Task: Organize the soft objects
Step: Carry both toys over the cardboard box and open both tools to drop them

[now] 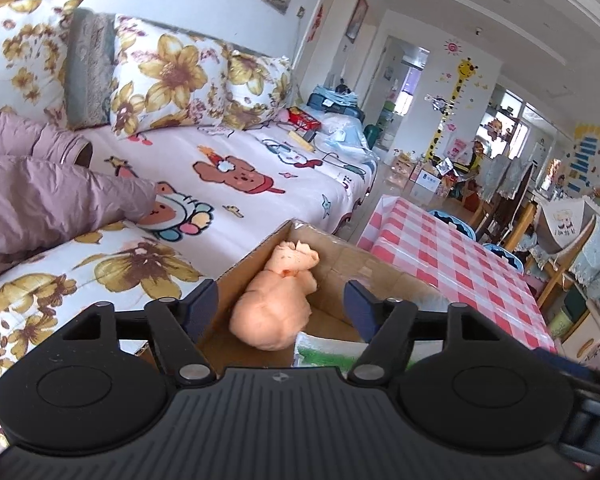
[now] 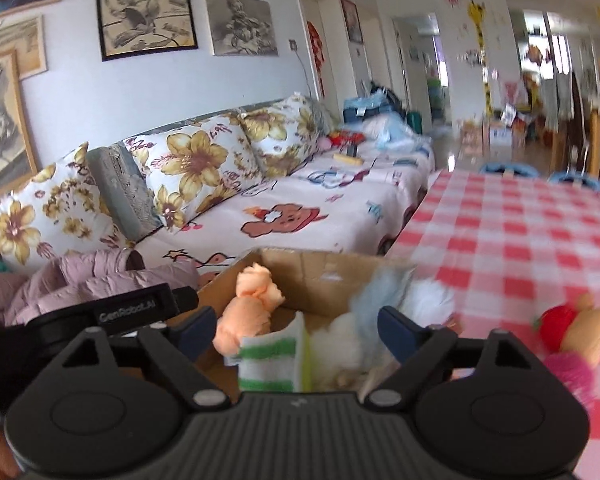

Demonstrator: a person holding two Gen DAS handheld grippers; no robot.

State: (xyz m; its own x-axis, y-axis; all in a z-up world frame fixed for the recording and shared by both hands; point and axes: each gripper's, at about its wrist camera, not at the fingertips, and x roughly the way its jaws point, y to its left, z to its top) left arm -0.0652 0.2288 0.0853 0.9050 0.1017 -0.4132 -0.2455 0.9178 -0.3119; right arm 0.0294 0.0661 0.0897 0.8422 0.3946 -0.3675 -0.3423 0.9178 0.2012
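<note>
Left gripper (image 1: 281,304) jaws spread above peach plush doll (image 1: 278,300) in brown cardboard box (image 1: 340,258), right gripper (image 2: 296,326) jaws spread over fluffy white-blue plush toy (image 2: 384,304)

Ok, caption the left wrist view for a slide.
Open left tool over a box holding a peach toy.

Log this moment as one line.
left hand-held gripper: open, over cardboard box | peach plush: in box | right hand-held gripper: open, empty

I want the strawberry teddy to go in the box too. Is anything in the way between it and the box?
Nothing solid blocks it. The strawberry teddy lies on the checked tablecloth, right of the cardboard box. Only the fluffy white-blue toy at the box's near edge sits between them, so lift over it.
</note>
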